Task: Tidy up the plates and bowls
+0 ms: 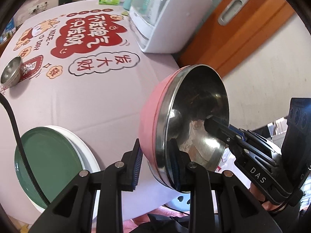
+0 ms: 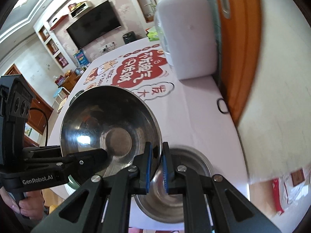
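Left wrist view: left gripper [image 1: 155,163] clamped on the rim of the bowl [image 1: 161,116], one jaw on the pink outer shell, one inside the steel liner; bowl tipped on edge at centre right, above the table [image 1: 93,97]. Right gripper [image 1: 213,126] reaches in from the right, its tip inside the bowl. Bowl judged light and stiff, the polished steel slick, so the thin rolled rim is the sure hold; ridged blue pads help. Lower left: green plate [image 1: 48,163] stacked on a white plate [image 1: 85,149], glazed, likely brittle and heavier. Small steel cup [image 1: 11,71] at left edge; white appliance [image 1: 169,17] at top. Right wrist view: right gripper [image 2: 156,167] jaws together on the bowl [image 2: 110,124] rim at centre, wall pinched between the pads. Left gripper [image 2: 97,159] enters from lower left, clamped on the opposite rim. Second steel bowl [image 2: 194,159] on the table just behind, lower centre. Printed tablecloth smooth, creased.
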`<state>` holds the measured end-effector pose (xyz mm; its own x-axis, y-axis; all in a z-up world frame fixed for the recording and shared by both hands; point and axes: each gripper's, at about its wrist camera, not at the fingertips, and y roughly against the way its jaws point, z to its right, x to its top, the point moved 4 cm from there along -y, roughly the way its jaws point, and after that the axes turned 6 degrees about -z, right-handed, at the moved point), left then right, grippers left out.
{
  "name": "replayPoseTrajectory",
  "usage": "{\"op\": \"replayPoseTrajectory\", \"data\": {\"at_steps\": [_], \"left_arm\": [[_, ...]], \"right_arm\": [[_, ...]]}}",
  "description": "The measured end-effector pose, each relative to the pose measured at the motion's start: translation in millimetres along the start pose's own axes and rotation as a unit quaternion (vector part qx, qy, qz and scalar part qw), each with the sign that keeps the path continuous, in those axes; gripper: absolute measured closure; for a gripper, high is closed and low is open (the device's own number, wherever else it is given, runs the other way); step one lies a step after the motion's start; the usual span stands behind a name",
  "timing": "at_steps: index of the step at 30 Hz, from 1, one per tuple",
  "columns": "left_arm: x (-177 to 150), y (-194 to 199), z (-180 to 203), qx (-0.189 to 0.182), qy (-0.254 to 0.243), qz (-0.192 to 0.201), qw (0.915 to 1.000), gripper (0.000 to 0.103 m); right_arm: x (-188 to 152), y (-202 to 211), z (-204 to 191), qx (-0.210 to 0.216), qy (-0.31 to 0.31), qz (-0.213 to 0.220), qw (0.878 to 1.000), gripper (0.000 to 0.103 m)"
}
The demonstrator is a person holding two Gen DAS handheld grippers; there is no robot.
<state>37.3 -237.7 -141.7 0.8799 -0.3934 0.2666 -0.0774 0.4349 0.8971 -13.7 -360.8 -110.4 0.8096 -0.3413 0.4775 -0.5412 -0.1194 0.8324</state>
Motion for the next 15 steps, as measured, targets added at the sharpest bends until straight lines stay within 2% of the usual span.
{"op": "replayPoseTrajectory", "data": {"at_steps": [15], "left_arm": [[-20.6,-38.0,36.0,0.001,-0.052,-0.07,0.9962,0.079]], "right_arm": [[-43.3,2.0,35.8,-0.021,-0.074,-0.019,0.997,0.093]]}}
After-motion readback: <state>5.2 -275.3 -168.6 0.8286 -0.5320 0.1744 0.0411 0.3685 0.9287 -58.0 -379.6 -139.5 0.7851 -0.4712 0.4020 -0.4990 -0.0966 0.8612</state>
